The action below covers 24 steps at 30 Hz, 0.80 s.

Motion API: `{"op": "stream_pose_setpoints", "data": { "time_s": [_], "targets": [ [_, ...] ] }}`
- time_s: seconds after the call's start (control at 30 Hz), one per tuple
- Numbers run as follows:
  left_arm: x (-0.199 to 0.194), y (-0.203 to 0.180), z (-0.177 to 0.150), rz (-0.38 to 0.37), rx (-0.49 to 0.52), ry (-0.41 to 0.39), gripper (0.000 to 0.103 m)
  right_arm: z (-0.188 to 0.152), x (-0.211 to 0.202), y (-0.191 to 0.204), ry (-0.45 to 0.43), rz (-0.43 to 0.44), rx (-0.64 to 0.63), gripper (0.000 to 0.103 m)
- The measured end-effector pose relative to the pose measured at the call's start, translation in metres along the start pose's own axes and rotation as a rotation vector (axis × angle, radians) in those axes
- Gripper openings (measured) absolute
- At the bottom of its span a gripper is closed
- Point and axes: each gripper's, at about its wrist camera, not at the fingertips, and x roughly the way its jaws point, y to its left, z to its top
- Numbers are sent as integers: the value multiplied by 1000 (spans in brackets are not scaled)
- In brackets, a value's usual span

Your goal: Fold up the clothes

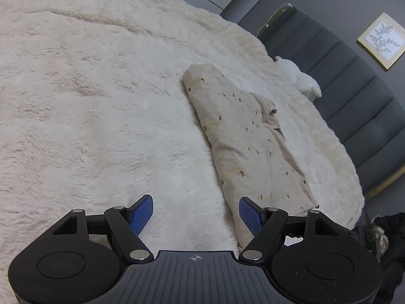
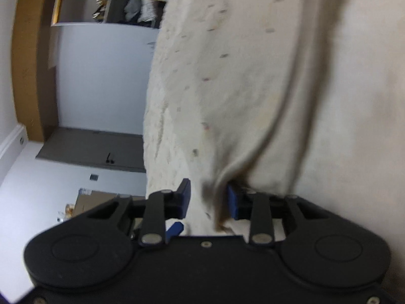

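— So where does the garment sit right now?

— Folded into a long beige strip with small dark marks, lying on the fluffy bed, with the grey headboard beyond its far side and a white plush toy between the two. A loose flap bunches on the headboard side of the strip.

— And the left tool?

— Spread wide, holding nothing, hovering over the blanket just beside the strip's near end.

— The right tool?

— Its view is blurred. Cloth runs between the blue pads, with a ridge of it against one pad, but a gap shows by the other; I cannot tell whether it is actually pinching.

— What worries you?

— Mostly that ridge. If the right tool bites only a thin pleat, I'd expect the cloth to slip out as it lifts and the fold to sag open. Pale cloth on pale fleece is also easy to confuse, so a tool could snag the blanket pile with the garment and drag both. And the loose flap near the headboard could spill if the strip is pulled lengthwise.
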Motion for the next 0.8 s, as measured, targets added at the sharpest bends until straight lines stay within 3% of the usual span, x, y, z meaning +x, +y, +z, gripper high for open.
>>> {"op": "stream_pose_setpoints", "data": {
  "time_s": [0.07,0.1,0.17,0.27,0.4,0.57,0.6,0.67,0.7,0.73,0.8],
  "targets": [
    [-1,1,1,10,2,-4,70,-10,11,22,59,-28,-201,6],
    [-2,2,1,14,0,-7,70,-16,14,31,73,-109,-317,0],
    [-5,5,3,18,-14,-15,70,-28,21,49,99,-272,-549,0],
    [-8,7,5,17,-22,-29,70,-51,22,69,104,-358,-767,0],
    [-12,8,7,15,-27,-42,70,-76,21,78,137,-414,-928,1],
    [-12,10,9,16,-40,-46,70,-106,21,85,159,-460,-1016,1],
    [-12,10,9,16,-38,-44,70,-108,21,86,171,-452,-1007,0],
    [-12,9,9,18,-35,-40,70,-123,22,75,283,-403,-963,0],
    [-11,9,8,19,-33,-38,70,-128,21,76,288,-399,-983,0],
    [-12,10,8,18,-32,-39,70,-143,12,80,278,-382,-1081,0],
    [-11,11,7,19,-35,-38,70,-141,-3,85,264,-345,-1073,0]
  ]
}}
